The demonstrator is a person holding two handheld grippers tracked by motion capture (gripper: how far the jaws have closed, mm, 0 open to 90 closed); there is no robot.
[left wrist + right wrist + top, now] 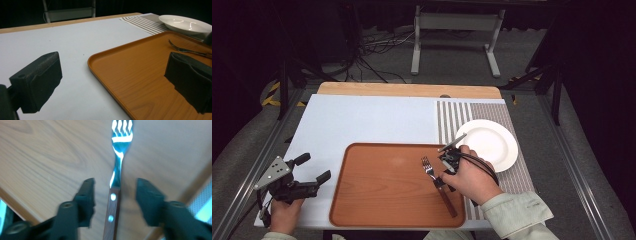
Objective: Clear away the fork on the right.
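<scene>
A fork [438,181] with a brown wooden handle lies on the wooden tray [382,185], tines pointing away from me. My right gripper [445,176] hovers over it, open, one jaw on each side of the fork [115,190] where the metal neck meets the handle. The jaws do not touch it. My left gripper [314,169] rests open above the white table left of the tray, holding nothing. In the left gripper view the tray [140,82] runs between the jaws and the fork [186,50] lies far right.
A white plate [489,142] sits on a striped placemat [462,117] right of the tray. The white table cover [372,120] stretches to the wooden far edge. The plate [185,23] is also in the left gripper view at top right.
</scene>
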